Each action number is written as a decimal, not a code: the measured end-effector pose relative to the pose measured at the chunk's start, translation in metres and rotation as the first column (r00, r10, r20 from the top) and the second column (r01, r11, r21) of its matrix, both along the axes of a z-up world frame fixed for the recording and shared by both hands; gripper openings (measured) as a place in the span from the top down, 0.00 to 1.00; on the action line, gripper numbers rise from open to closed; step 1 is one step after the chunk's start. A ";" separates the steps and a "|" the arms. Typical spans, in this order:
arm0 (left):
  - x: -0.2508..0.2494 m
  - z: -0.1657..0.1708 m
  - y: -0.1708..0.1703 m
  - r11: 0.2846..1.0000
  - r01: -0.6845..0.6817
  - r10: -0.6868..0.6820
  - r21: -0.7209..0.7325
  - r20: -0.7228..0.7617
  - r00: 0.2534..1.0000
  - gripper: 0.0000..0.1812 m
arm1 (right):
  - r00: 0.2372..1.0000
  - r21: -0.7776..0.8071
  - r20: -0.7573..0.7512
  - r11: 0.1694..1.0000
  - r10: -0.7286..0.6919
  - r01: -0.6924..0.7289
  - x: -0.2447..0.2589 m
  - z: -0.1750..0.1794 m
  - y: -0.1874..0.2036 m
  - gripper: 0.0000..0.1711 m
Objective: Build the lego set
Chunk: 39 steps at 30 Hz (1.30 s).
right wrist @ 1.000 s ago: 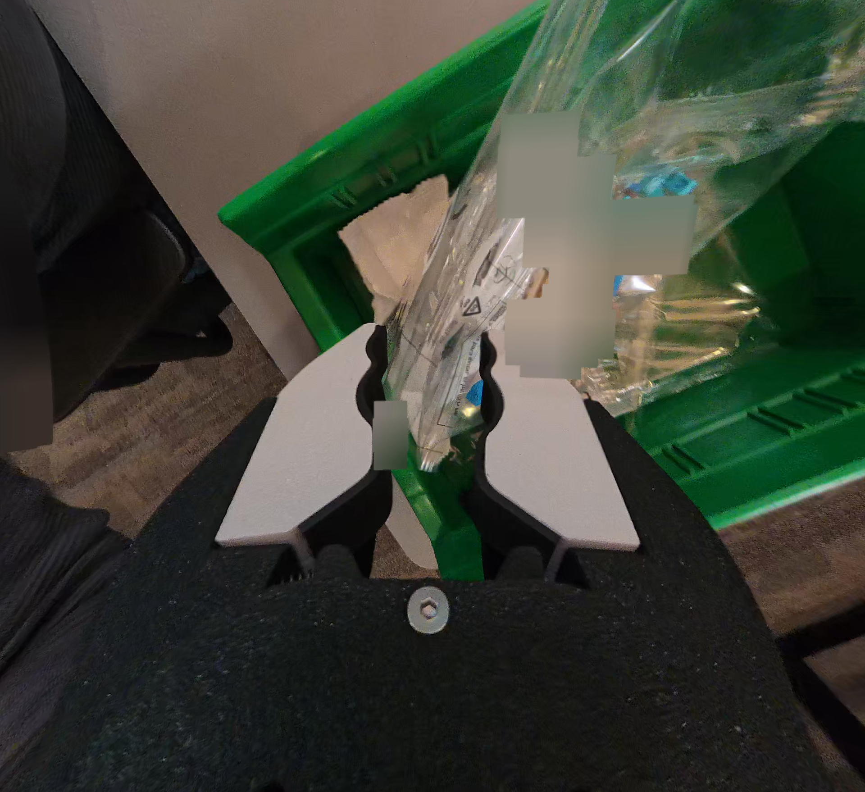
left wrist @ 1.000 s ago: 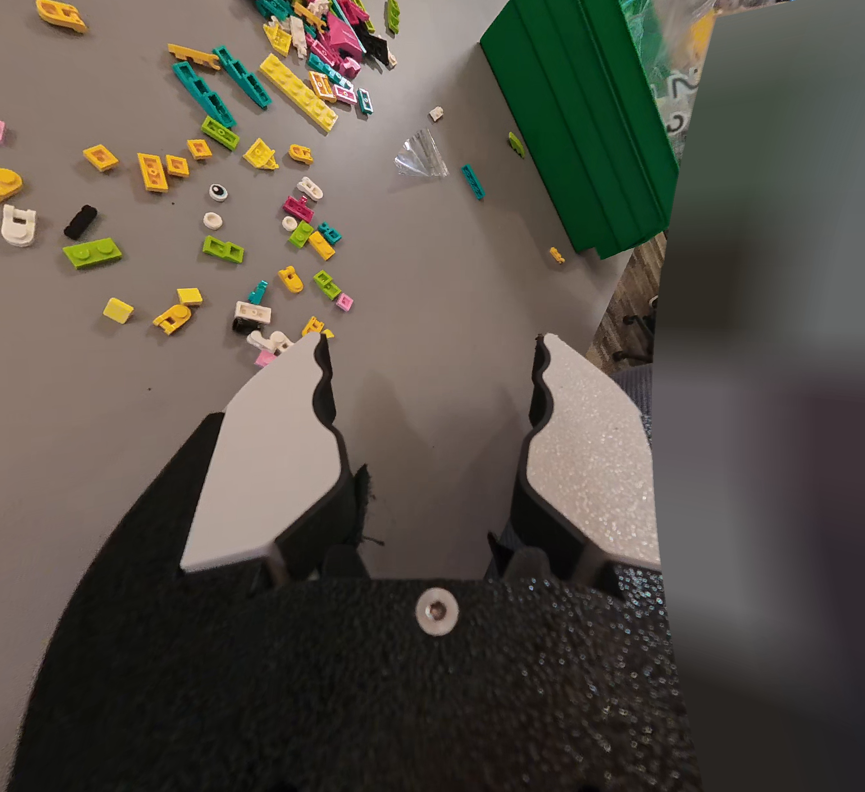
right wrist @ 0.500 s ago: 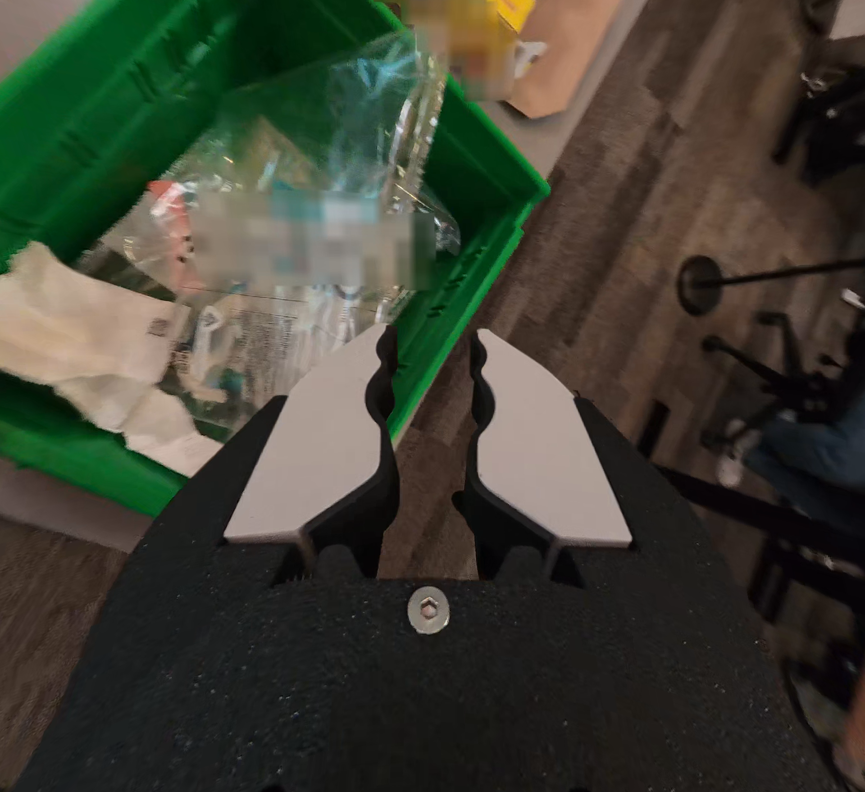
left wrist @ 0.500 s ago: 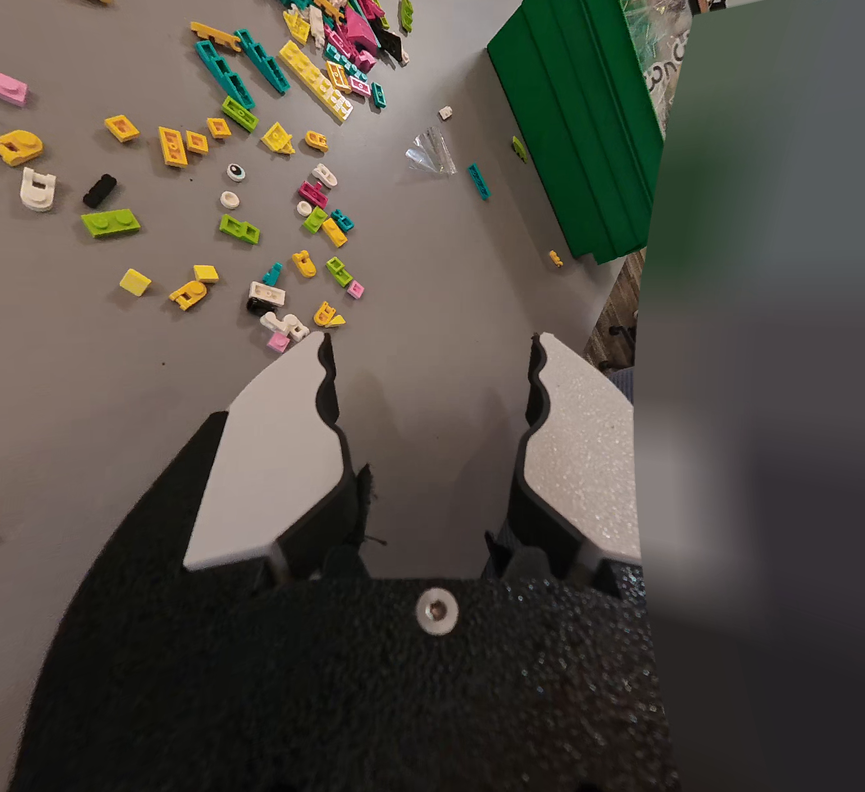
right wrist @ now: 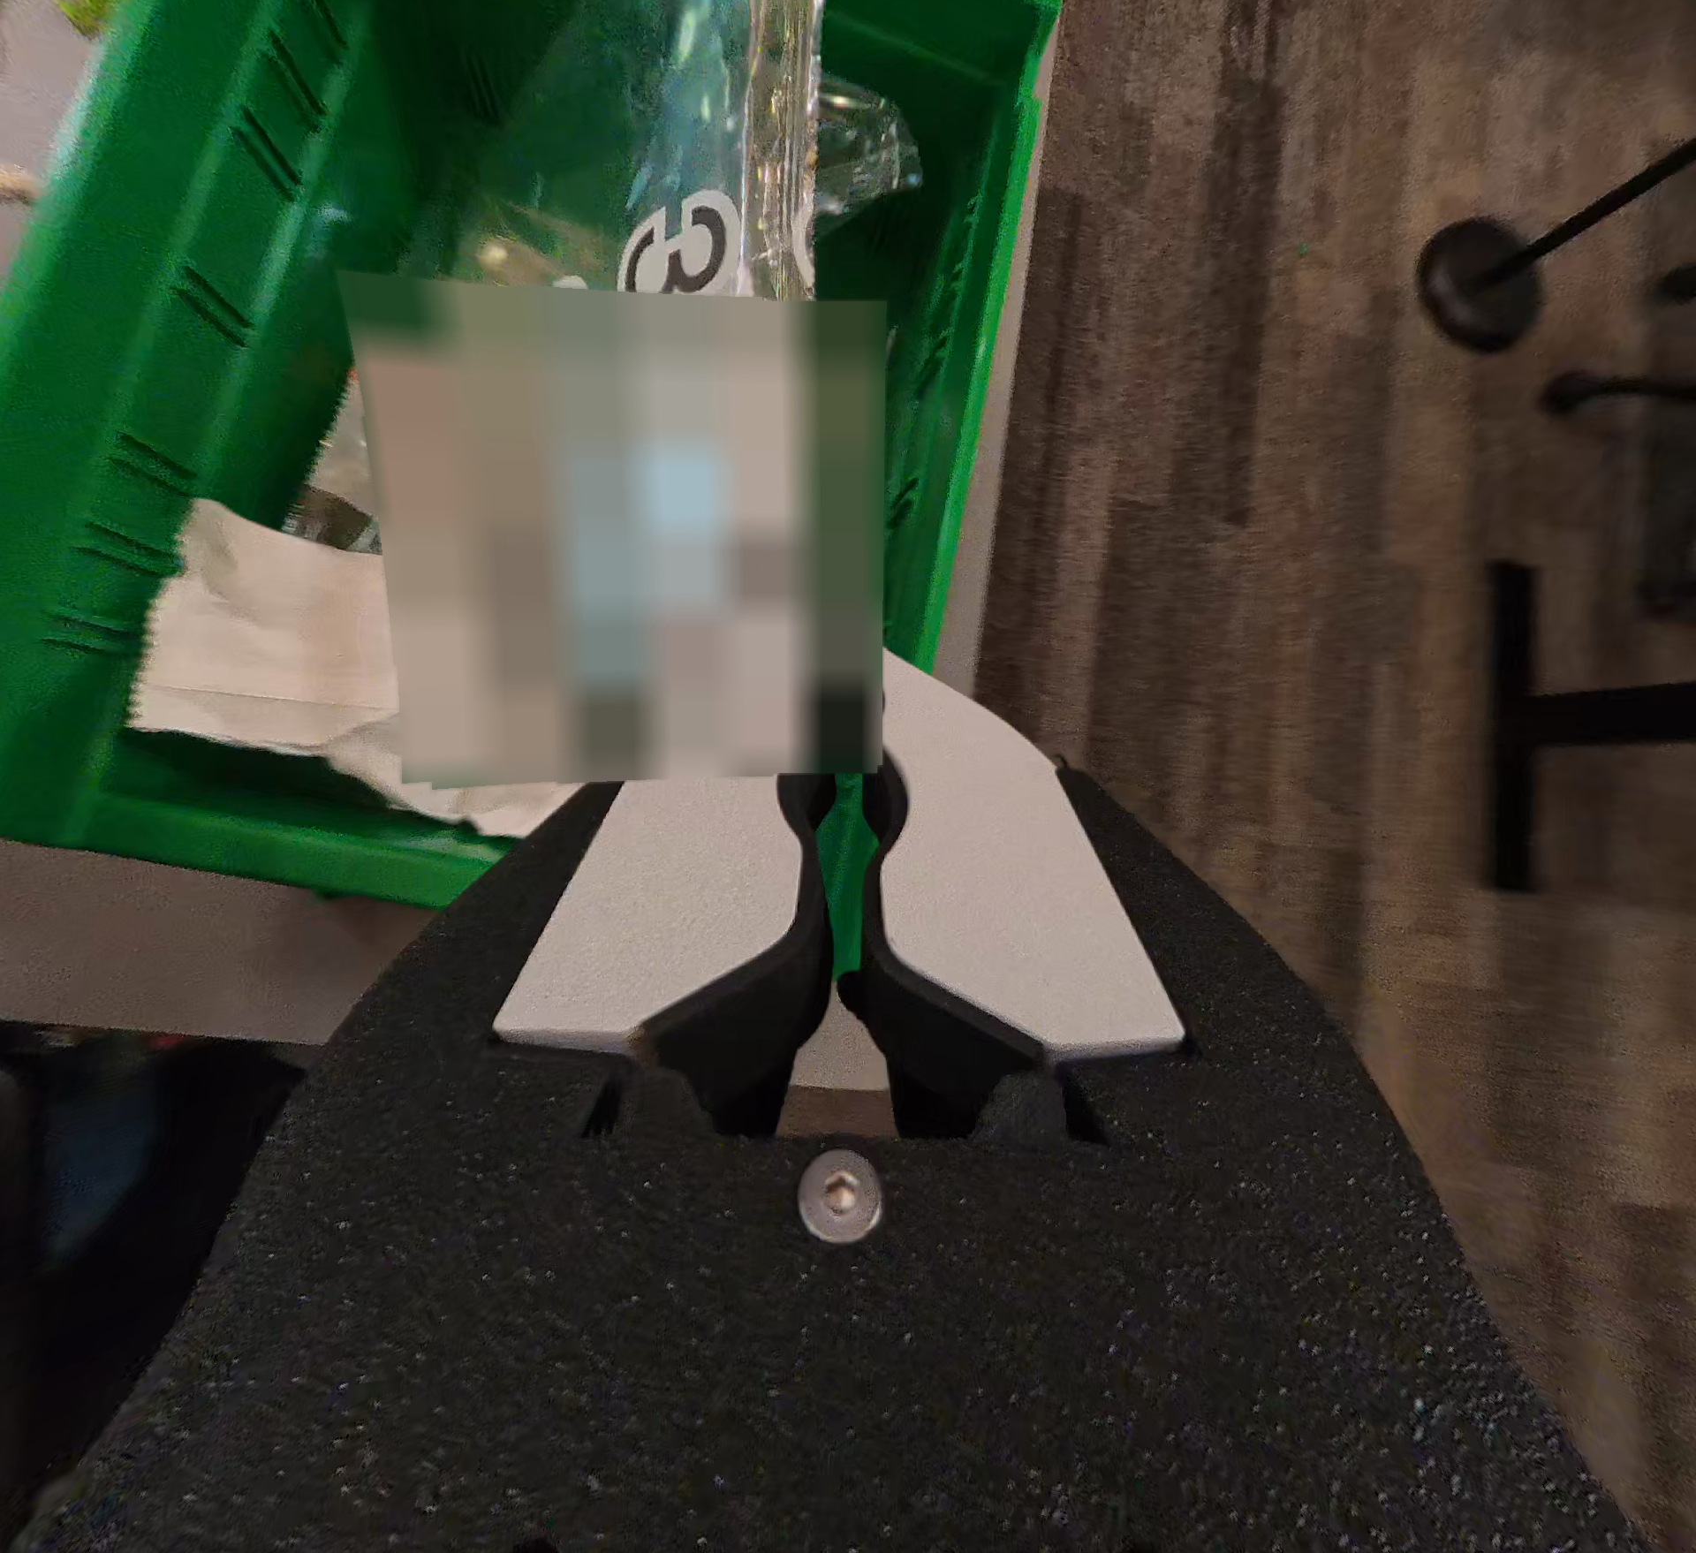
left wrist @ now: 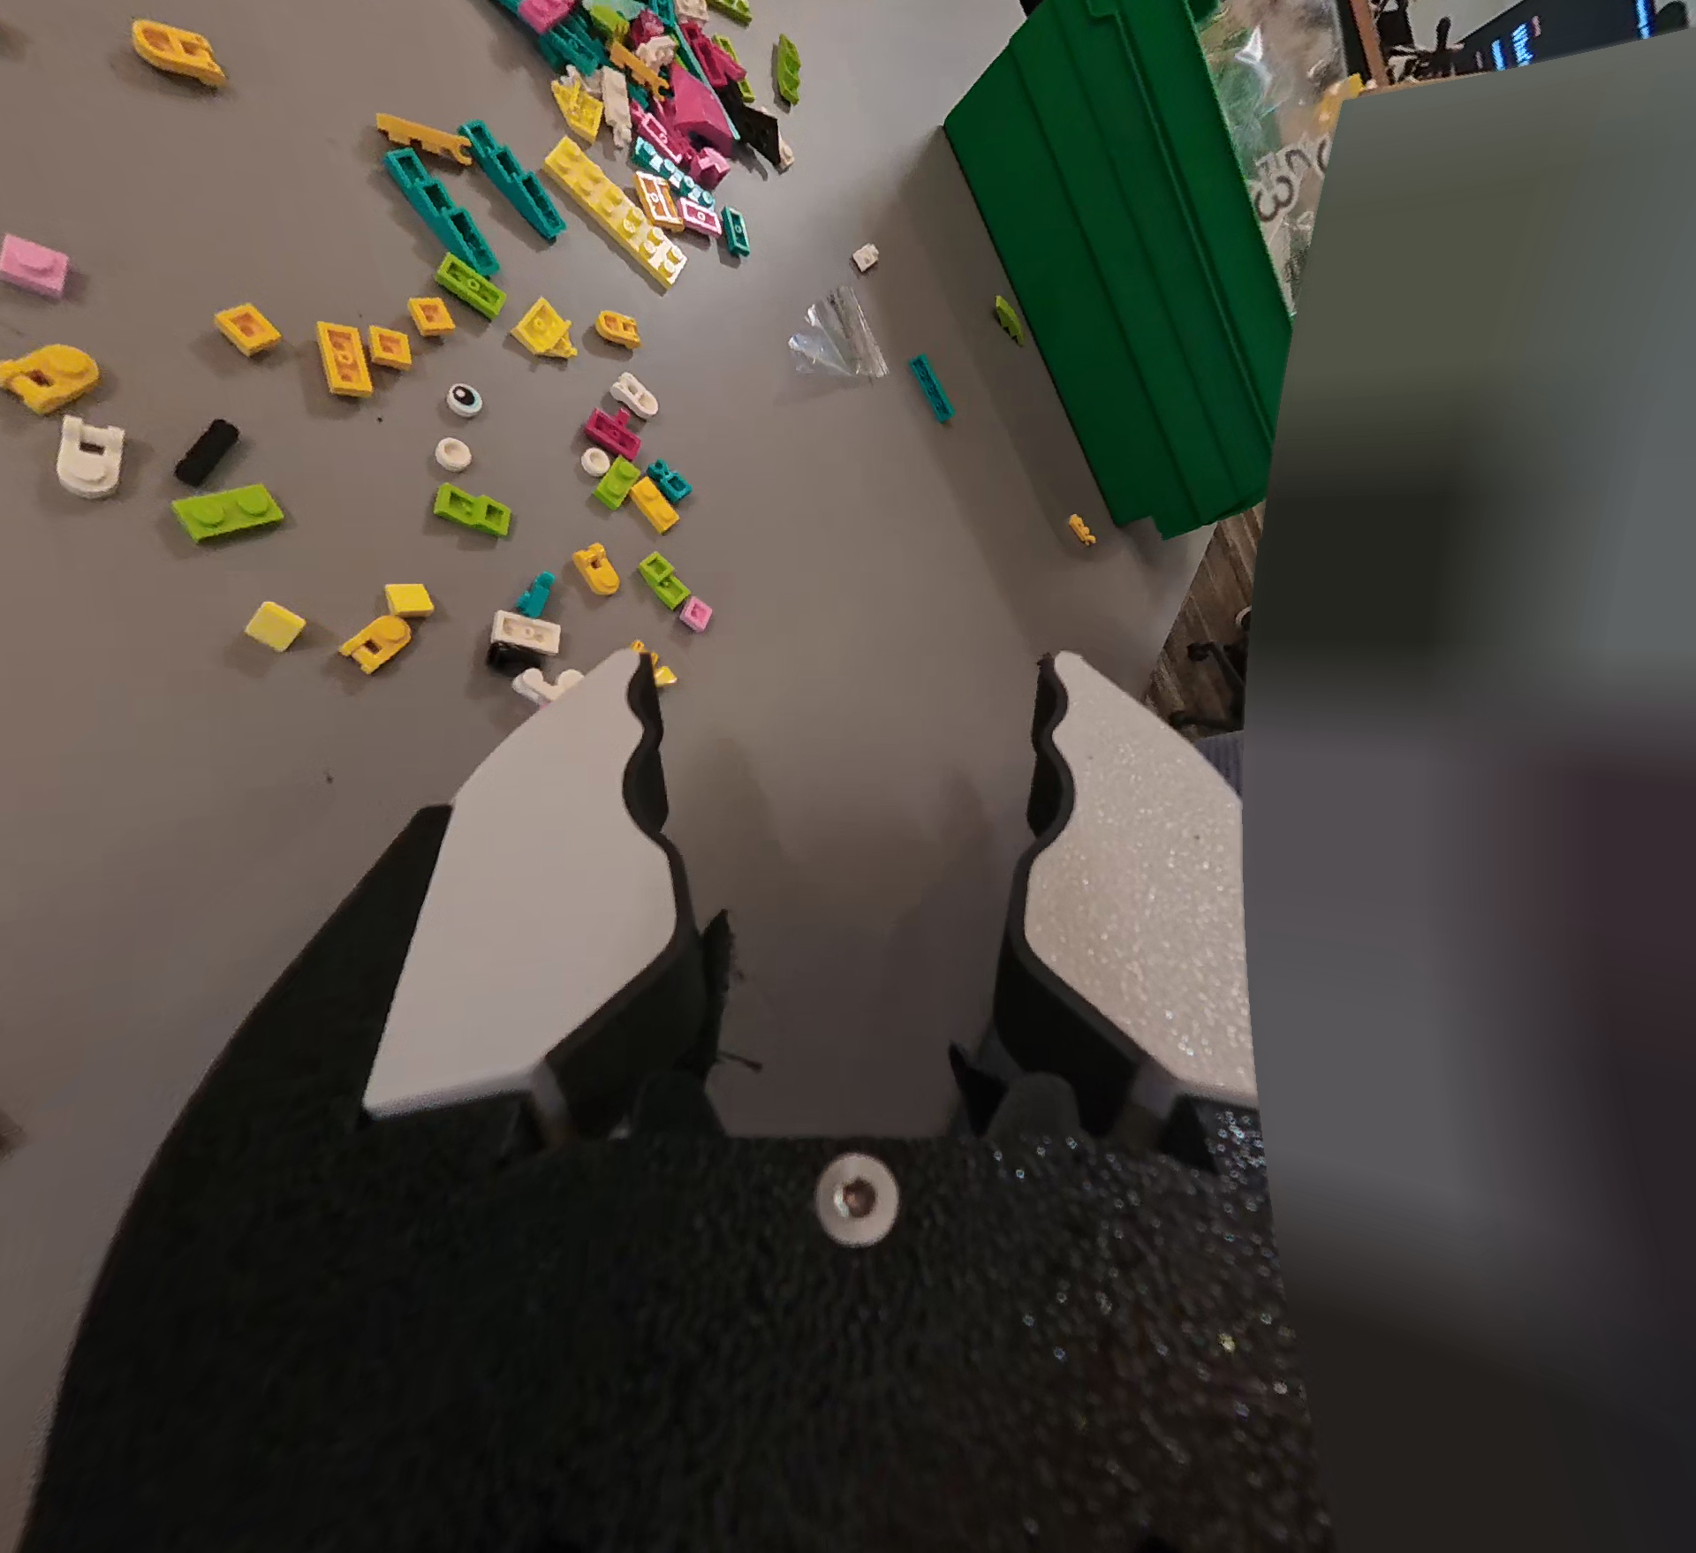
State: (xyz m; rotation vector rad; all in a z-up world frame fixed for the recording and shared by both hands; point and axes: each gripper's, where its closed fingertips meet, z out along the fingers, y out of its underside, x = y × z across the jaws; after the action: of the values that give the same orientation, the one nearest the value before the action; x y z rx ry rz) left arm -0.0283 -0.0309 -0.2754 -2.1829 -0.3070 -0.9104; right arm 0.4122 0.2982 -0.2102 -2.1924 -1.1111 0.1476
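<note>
Clear plastic bag pinched in our right gripper over the green bin, left gripper jaws spread wide above the tabletop.

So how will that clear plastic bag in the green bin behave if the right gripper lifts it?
The clear plastic bag looks crinkled and thin, so it will probably flop and sag rather than hold shape. Its glossy film may slip between the nearly closed jaws of the right gripper. It seems light, unlikely to drag the green bin.

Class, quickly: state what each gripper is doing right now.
Left gripper: open, empty, above the grey table.
Right gripper: fingers nearly shut; whether they pinch the clear plastic bag cannot be told.
</note>
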 end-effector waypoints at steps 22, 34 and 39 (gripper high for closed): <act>0.015 0.002 -0.005 0.999 0.037 -0.038 0.018 0.031 0.999 0.58 | 0.907 0.181 0.389 0.952 0.161 -0.247 0.020 0.012 0.049 0.94; 0.014 0.006 -0.003 0.998 0.048 -0.049 0.030 0.041 0.998 0.58 | 0.791 -0.244 0.290 0.841 0.539 -0.484 -0.010 -0.044 0.006 0.77; 0.020 0.008 -0.002 0.996 0.073 -0.075 0.042 0.046 0.996 0.58 | 0.783 -0.341 0.269 0.816 0.561 -0.467 -0.016 -0.052 0.003 0.99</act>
State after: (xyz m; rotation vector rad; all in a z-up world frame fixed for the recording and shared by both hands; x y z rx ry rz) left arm -0.0082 -0.0328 -0.2671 -2.1506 -0.2300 -1.0016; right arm 0.3959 0.3008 -0.2619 -2.1197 -2.0040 0.1373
